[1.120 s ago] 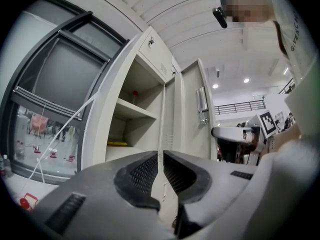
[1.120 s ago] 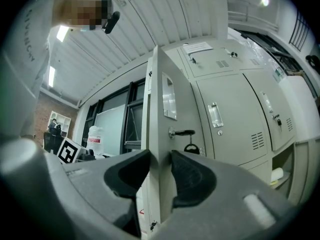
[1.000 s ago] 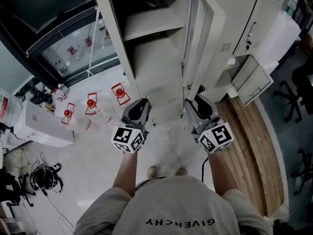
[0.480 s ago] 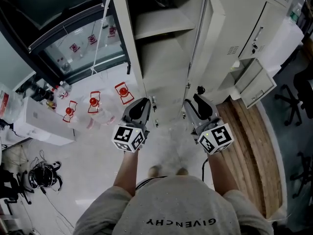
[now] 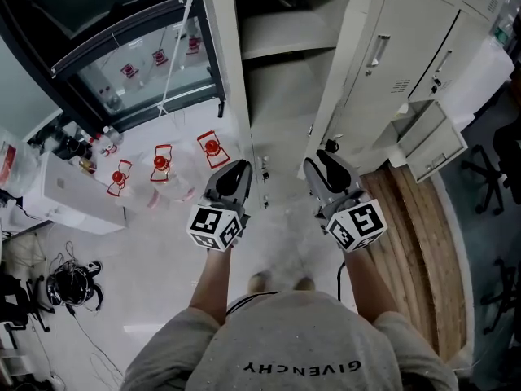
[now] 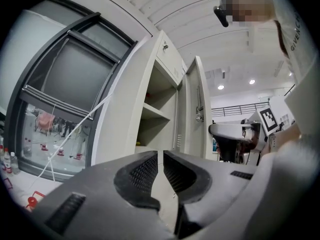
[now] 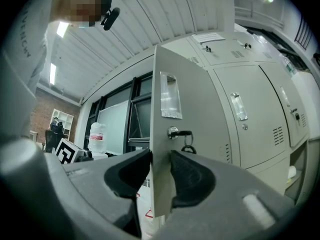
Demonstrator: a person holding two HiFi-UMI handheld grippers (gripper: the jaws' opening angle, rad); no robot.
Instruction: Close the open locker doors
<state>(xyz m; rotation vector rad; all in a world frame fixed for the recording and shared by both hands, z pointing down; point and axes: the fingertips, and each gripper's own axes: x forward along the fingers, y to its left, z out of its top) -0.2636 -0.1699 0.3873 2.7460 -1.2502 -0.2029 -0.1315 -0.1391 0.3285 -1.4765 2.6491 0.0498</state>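
Right gripper (image 7: 161,159) is straddling the free edge of the tall locker door (image 7: 195,74). Its jaws are standing wide and have just been closing in a bit, with the door's edge sitting between the pads. Can't honestly say they're pinching it. Left gripper (image 6: 160,155) is hanging at its 9 o'clock, jaws drawn together to a thin slit with nothing in them, pointing into the open locker (image 5: 285,80).

Biggest stuff first: the bank of beige lockers (image 5: 423,23) is filling the head view from 12 to 2 o'clock. Compared with a second back it's sitting further right and closer in the frame, while both grippers are staying at pretty much the same spot. The tall door is now showing its outer face and card slot (image 7: 170,95) to the head camera, where the ribbed inner side was showing before. The dark opening is looking narrower, but the door is still standing partway open.

At 10 o'clock the big window (image 5: 122,47) is crowding in nearer too. At 3 o'clock a smaller locker door (image 5: 427,141) is hanging open, same as before. Little red-marked things (image 5: 161,163) are sitting on the pale floor (image 5: 163,300) at 9 o'clock, and a key (image 7: 181,133) is sticking out of the tall door's lock.
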